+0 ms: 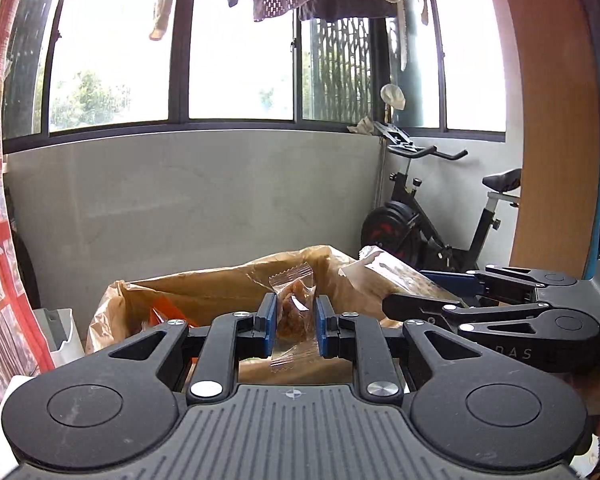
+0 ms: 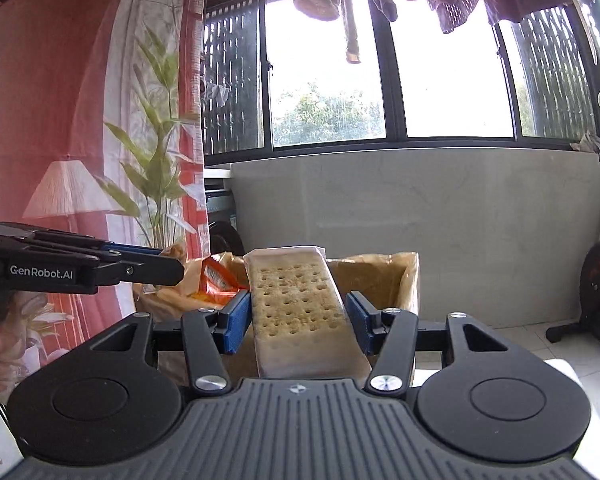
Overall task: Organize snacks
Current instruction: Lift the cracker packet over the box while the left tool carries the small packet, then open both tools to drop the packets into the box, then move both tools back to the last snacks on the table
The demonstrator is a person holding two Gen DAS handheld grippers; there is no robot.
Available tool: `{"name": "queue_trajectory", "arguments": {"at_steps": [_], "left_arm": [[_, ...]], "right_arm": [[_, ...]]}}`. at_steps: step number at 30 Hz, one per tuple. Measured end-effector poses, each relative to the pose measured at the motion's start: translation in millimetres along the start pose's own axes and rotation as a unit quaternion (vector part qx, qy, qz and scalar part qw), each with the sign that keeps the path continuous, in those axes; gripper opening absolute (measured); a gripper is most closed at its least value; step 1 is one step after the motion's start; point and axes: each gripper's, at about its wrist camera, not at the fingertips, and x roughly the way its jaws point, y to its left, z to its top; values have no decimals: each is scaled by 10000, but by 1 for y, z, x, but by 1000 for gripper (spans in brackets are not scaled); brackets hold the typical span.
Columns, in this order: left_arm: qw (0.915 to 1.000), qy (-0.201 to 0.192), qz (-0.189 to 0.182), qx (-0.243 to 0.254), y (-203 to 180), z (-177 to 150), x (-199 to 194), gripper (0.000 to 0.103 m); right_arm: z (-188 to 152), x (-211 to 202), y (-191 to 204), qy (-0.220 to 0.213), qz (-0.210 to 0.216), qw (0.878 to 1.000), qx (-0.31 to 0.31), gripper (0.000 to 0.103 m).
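The left tool (image 1: 296, 328) is clenched narrowly on one small clear-wrapped snack (image 1: 293, 308), which is pinched between its blue pads and held upright above the brown paper bag (image 1: 204, 284). The right tool (image 2: 298, 322) is closed wider on one long cracker packet (image 2: 296, 300), which is gripped by its sides and carried over the same bag. One orange snack packet (image 2: 216, 278) is seen lying inside the bag, and one exercise bike (image 1: 440, 216) is seen behind it.

Cracker packet (image 2: 300, 312) between right gripper (image 2: 298, 322) jaws, above lined box (image 2: 380, 280).
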Motion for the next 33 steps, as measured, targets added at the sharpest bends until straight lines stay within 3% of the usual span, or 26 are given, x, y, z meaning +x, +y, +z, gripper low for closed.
{"name": "queue_trajectory", "arguments": {"at_steps": [6, 10, 11, 12, 13, 14, 16, 19, 22, 33], "left_arm": [[9933, 570, 576, -821, 20, 2, 68, 21], [9892, 865, 752, -916, 27, -6, 93, 23], [9888, 926, 756, -893, 27, -7, 95, 26], [9883, 981, 749, -893, 28, -8, 97, 38], [9885, 955, 734, -912, 29, -10, 96, 54], [9892, 856, 725, -944, 32, -11, 90, 59], [9909, 681, 658, -953, 38, -15, 76, 64], [9932, 545, 478, -911, 39, -18, 57, 72], [9946, 388, 453, -847, 45, -24, 33, 80], [9913, 301, 380, -1224, 70, -52, -34, 84]], "right_arm": [[10, 79, -19, 535, -605, 9959, 413, 54], [0, 95, -26, 830, -809, 9921, 475, 54], [-3, 94, -27, 864, -860, 9917, 415, 54], [-5, 92, -26, 828, -903, 9918, 356, 56], [-7, 89, -25, 770, -872, 9926, 339, 58], [-9, 85, -26, 679, -783, 9940, 346, 66], [-10, 77, -25, 454, -646, 9962, 356, 82], [-12, 64, -15, 149, -766, 9969, 132, 101], [-16, 49, -6, -122, -731, 9972, -84, 103], [-48, -8, 8, -197, -66, 9997, 157, 103]]}}
